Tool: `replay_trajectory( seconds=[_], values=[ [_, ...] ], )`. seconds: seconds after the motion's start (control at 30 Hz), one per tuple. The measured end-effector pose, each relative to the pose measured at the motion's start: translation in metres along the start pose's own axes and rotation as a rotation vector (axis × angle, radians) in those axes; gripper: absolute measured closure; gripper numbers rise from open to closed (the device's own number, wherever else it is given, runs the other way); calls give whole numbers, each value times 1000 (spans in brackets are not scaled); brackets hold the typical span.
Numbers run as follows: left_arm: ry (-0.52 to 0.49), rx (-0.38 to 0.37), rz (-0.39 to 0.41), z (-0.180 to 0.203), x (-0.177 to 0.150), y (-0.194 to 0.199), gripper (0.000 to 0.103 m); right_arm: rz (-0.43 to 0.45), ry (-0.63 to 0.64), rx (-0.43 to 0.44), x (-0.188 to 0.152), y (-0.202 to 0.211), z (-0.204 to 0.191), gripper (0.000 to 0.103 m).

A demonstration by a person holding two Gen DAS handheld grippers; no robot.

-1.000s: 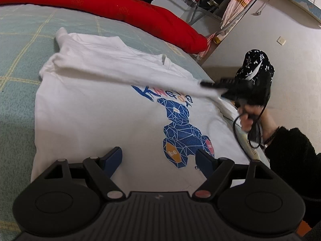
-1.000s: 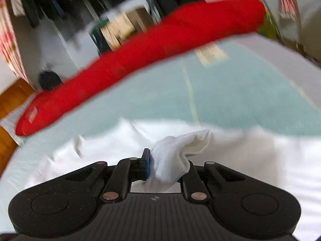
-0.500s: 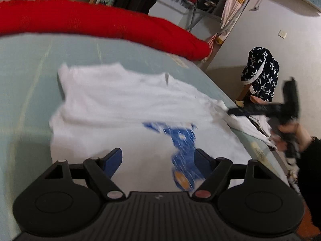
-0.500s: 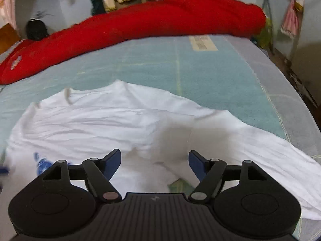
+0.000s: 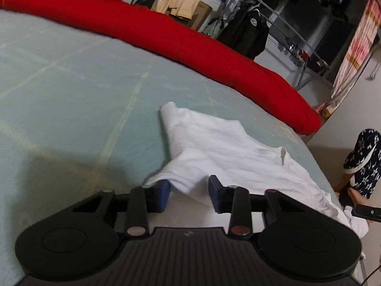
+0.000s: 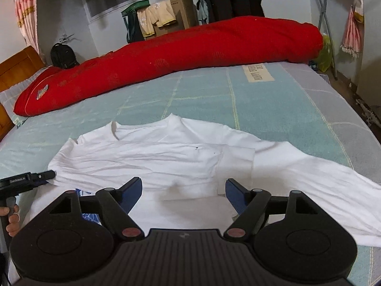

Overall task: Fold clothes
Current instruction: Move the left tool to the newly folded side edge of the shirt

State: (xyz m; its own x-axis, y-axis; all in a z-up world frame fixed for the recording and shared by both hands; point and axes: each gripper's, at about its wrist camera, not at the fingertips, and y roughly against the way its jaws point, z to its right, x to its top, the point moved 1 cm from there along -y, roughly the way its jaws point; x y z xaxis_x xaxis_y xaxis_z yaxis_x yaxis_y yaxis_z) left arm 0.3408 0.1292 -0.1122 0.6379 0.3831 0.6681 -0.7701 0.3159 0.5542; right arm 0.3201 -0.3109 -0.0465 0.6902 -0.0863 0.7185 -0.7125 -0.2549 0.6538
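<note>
A white T-shirt [image 6: 166,159] lies spread on the bed, and one sleeve [image 6: 235,162] is folded in over its body. A bit of its blue print [image 6: 88,217] shows by my right gripper's left finger. My right gripper [image 6: 183,190] hovers over the shirt, open wide, with nothing between its fingers. My left gripper [image 5: 188,193] is low at the shirt's [image 5: 226,147] other sleeve. Its jaws are closing, with a raised fold of white cloth between the blue pads [image 5: 162,195]. A gap still shows beside the right pad. The left gripper [image 6: 23,181] also appears at the right wrist view's left edge.
A long red rolled quilt [image 6: 190,47] lies along the far side of the pale green bed [image 6: 273,107]. A wooden headboard [image 6: 16,66] stands at the left. Hanging clothes and a cardboard box [image 6: 183,12] are behind. A star-patterned item [image 5: 364,155] sits off the bed's edge.
My right gripper let go of the sleeve, opened wide and lifted back. My left gripper swung over to the other sleeve and its jaws narrowed around a fold of cloth.
</note>
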Motion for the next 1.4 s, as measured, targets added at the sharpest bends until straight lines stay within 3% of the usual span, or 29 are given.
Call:
replay_trajectory(
  seconds=[0.07, 0.13, 0.3, 0.4, 0.53, 0.57, 0.63, 0.67, 0.7, 0.77, 0.8, 0.97, 1.03, 1.13, 1.2, 1.3, 1.4],
  values=[
    [0, -6, -15, 0, 0, 10, 64, 1, 10, -1, -2, 0, -3, 22],
    [-18, -22, -23, 4, 1, 25, 54, 2, 23, 2, -4, 0, -6, 21],
    [-163, -52, 47, 28, 17, 57, 53, 5, 42, 35, -12, -1, -18, 21],
    [-180, -108, 39, 39, 35, 44, 53, 7, 59, 58, -18, -5, -32, 21],
    [-155, -166, -46, 48, 41, -7, 55, 14, 33, 112, -24, -12, -47, 21],
    [-165, -139, -56, 48, 39, -19, 55, 16, 21, 128, -25, -14, -50, 20],
    [-205, 37, -69, 40, 34, -33, 55, 12, 19, 157, -30, -20, -55, 20],
    [-217, 108, -69, 33, 32, -36, 75, 10, 19, 172, -32, -23, -58, 20],
    [-215, 137, -60, 23, 32, -35, 81, 8, 18, 187, -34, -26, -61, 20],
    [-189, 183, -56, 10, 36, -26, 81, 17, 43, 205, -40, -31, -66, 19],
    [-188, 210, -55, 9, 41, -20, 75, 15, 51, 218, -43, -35, -67, 19],
    [-295, 149, 5, 45, 55, -1, 75, -6, 16, 303, -62, -55, -59, 18],
    [-350, 83, -24, 62, 52, -9, 71, 0, 14, 329, -67, -56, -54, 17],
    [-410, 66, -66, 73, 41, -37, 70, 10, 10, 355, -68, -52, -50, 17],
    [-404, 123, -91, 66, 38, -58, 69, 7, -8, 369, -69, -49, -47, 17],
    [-430, 260, -45, 45, 41, -74, 66, 10, -5, 363, -69, -46, -47, 16],
    [-363, 364, -31, 29, 57, -71, 71, 8, -1, 365, -71, -48, -47, 15]
  ],
)
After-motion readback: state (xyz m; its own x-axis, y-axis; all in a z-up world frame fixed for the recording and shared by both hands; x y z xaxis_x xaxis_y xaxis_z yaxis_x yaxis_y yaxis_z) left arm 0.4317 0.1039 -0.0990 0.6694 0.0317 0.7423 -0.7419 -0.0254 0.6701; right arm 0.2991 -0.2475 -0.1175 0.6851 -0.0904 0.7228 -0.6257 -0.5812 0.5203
